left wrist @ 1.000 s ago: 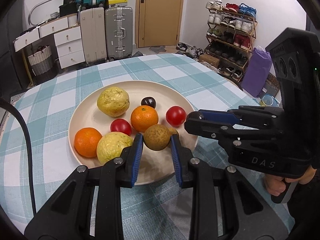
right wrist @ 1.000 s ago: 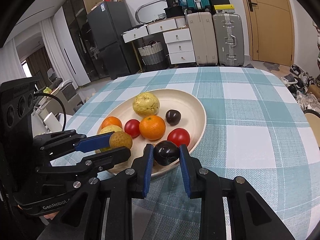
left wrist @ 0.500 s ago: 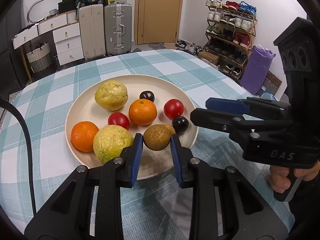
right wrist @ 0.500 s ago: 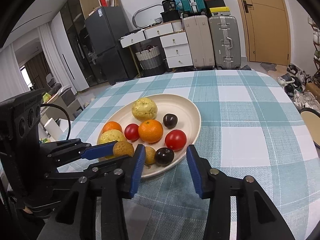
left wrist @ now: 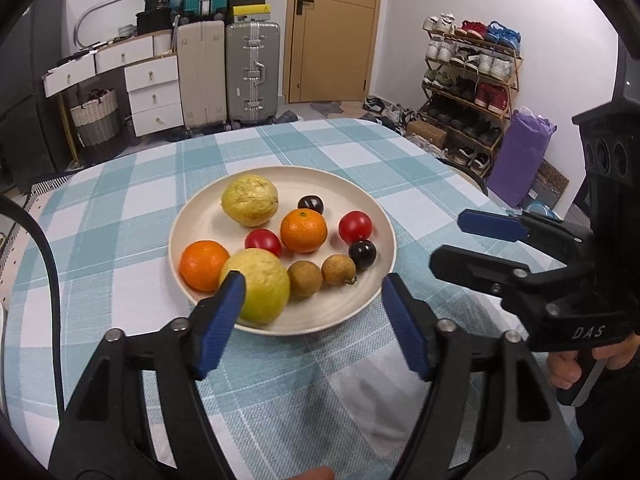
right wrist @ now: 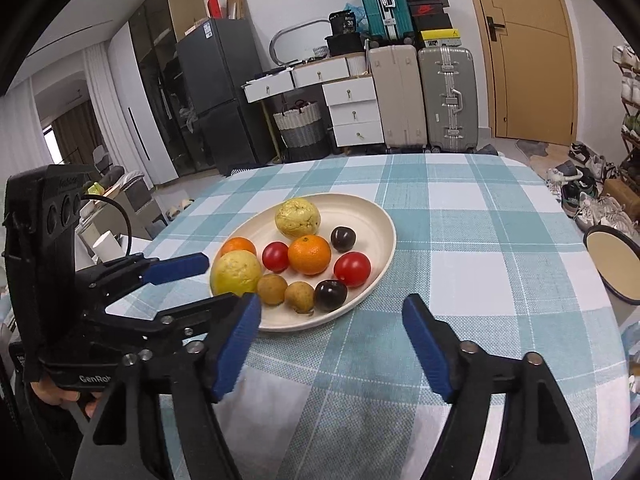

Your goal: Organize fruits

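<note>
A cream plate point(left wrist: 384, 216) on the checked tablecloth holds two yellow guavas, two oranges, two red tomatoes, two dark plums and two brown longans. One longan point(left wrist: 305, 278) and one dark plum point(left wrist: 362, 254) lie free near the plate's front edge. My left gripper point(left wrist: 312, 286) hovers just before the plate, its jaws opening and nothing pressed between them. My right gripper point(right wrist: 331, 304) stands likewise in front of the plate point(right wrist: 388, 236), jaws opening, with the plum point(right wrist: 330, 295) lying beyond its tips. Each gripper shows in the other's view: right gripper point(left wrist: 450, 240), left gripper point(right wrist: 218, 280).
The round table's cloth point(right wrist: 460, 240) stretches bare to the right and behind the plate. A round stool seat point(right wrist: 612, 264) sits off the table's right edge. Suitcases point(left wrist: 252, 72), drawers, a shoe rack and a purple bag point(left wrist: 520, 160) stand on the floor beyond.
Both grippers let go and opened wide, then drew back from the plate. The longan and the dark plum they held now rest on the plate.
</note>
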`<move>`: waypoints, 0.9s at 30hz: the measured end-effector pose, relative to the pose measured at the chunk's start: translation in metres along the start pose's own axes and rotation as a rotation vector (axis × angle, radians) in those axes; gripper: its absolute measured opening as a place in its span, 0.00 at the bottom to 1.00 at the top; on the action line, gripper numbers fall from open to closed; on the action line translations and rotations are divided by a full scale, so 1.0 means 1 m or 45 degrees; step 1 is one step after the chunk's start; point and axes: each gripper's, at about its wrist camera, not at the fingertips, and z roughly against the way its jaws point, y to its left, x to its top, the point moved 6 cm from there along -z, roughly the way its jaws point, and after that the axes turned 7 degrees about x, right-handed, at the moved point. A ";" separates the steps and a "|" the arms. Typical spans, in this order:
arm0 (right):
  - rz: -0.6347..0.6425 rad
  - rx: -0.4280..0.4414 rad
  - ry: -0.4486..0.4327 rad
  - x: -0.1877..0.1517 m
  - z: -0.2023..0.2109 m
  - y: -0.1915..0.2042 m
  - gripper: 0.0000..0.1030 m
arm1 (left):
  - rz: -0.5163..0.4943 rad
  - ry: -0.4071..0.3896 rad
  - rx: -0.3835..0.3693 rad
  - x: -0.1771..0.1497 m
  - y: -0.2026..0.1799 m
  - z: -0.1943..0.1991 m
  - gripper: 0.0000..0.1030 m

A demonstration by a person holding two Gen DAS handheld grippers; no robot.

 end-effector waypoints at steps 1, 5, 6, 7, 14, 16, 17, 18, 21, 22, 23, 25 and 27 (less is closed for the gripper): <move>0.006 -0.002 -0.008 -0.001 0.003 0.001 0.84 | 0.009 -0.009 0.004 -0.001 0.002 0.004 0.81; 0.027 -0.006 -0.023 -0.004 0.012 0.004 0.94 | 0.044 -0.056 0.034 -0.005 0.011 0.022 0.95; 0.034 -0.009 -0.025 -0.005 0.014 0.005 0.96 | 0.050 -0.074 0.046 -0.007 0.013 0.026 0.99; 0.040 -0.011 -0.027 -0.006 0.015 0.006 0.98 | 0.058 -0.098 0.057 -0.009 0.015 0.032 0.99; 0.078 0.037 -0.071 -0.011 0.022 0.018 1.00 | 0.076 -0.189 0.099 -0.022 0.022 0.062 0.99; 0.100 0.040 -0.090 -0.013 0.024 0.022 1.00 | 0.090 -0.197 0.120 -0.026 0.024 0.067 0.99; 0.111 0.036 -0.097 -0.013 0.024 0.023 1.00 | 0.095 -0.201 0.121 -0.028 0.025 0.068 0.99; 0.127 0.030 -0.103 -0.013 0.024 0.025 1.00 | 0.102 -0.204 0.128 -0.029 0.026 0.069 0.99; 0.151 0.033 -0.124 -0.013 0.024 0.029 1.00 | 0.134 -0.233 0.137 -0.031 0.031 0.071 0.99; 0.153 0.035 -0.134 -0.012 0.024 0.029 1.00 | 0.154 -0.243 0.130 -0.031 0.032 0.072 0.99; 0.153 0.039 -0.143 -0.012 0.025 0.029 1.00 | 0.167 -0.251 0.125 -0.031 0.034 0.073 0.99; 0.148 0.046 -0.160 -0.011 0.026 0.029 1.00 | 0.182 -0.265 0.137 -0.032 0.037 0.072 0.99; 0.143 0.038 -0.165 -0.010 0.025 0.029 1.00 | 0.177 -0.274 0.163 -0.033 0.038 0.072 0.99</move>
